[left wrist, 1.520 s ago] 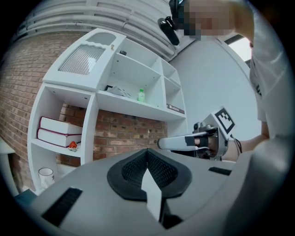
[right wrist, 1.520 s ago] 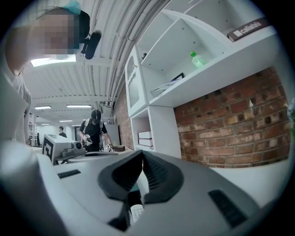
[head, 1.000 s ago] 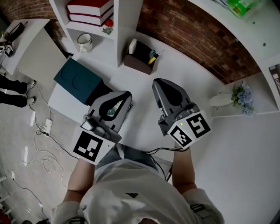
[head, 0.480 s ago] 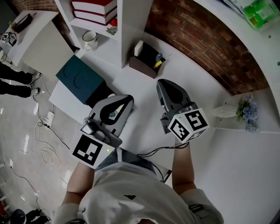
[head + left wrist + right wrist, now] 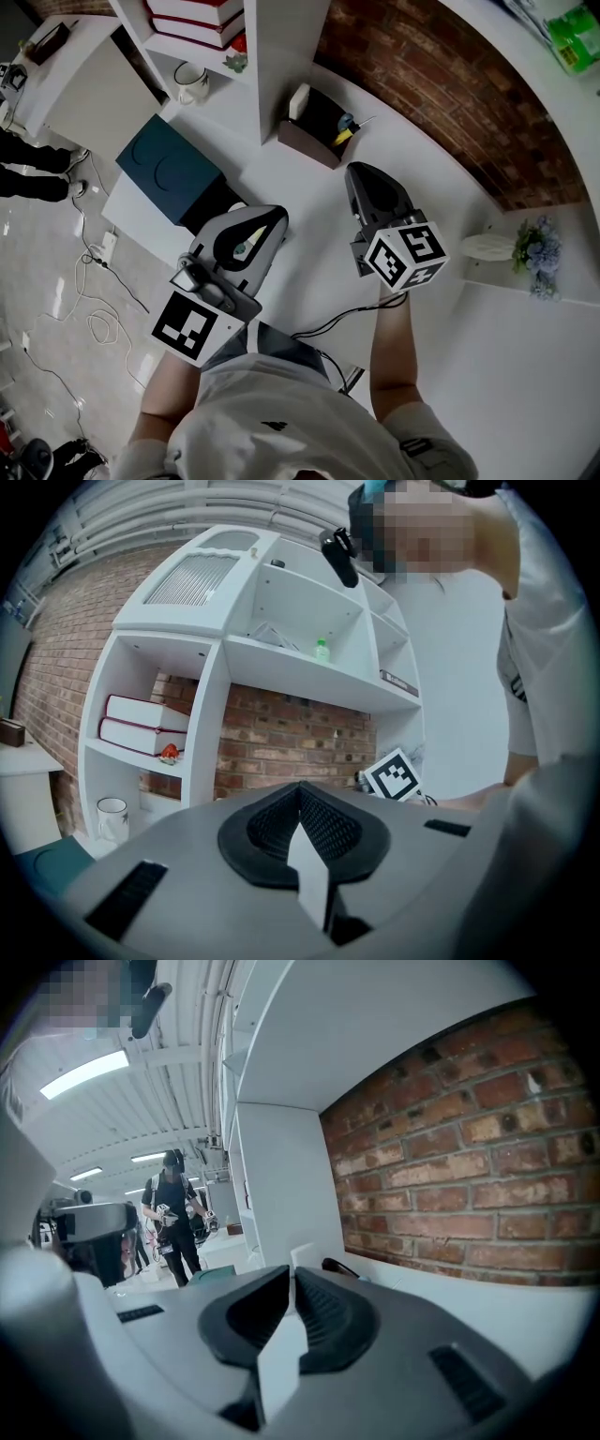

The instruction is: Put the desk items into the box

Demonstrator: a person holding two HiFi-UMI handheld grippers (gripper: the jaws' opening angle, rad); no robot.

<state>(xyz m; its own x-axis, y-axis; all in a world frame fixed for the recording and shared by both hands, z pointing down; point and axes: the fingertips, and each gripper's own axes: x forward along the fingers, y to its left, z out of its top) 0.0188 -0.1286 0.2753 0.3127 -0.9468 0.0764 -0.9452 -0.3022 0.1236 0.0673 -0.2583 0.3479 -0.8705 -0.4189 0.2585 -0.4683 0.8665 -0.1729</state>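
Right claw (image 5: 364,173) lower; brown box (image 5: 302,142) diagonal

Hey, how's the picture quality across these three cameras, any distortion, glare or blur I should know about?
Head view: sharp and evenly lit, with soft shadows on the desk; the wide lens bows the brick wall. Left gripper view: strong fisheye, the shelf unit curves, and the corners are black. Right gripper view: same fisheye, the ceiling light glares, no motion smear.
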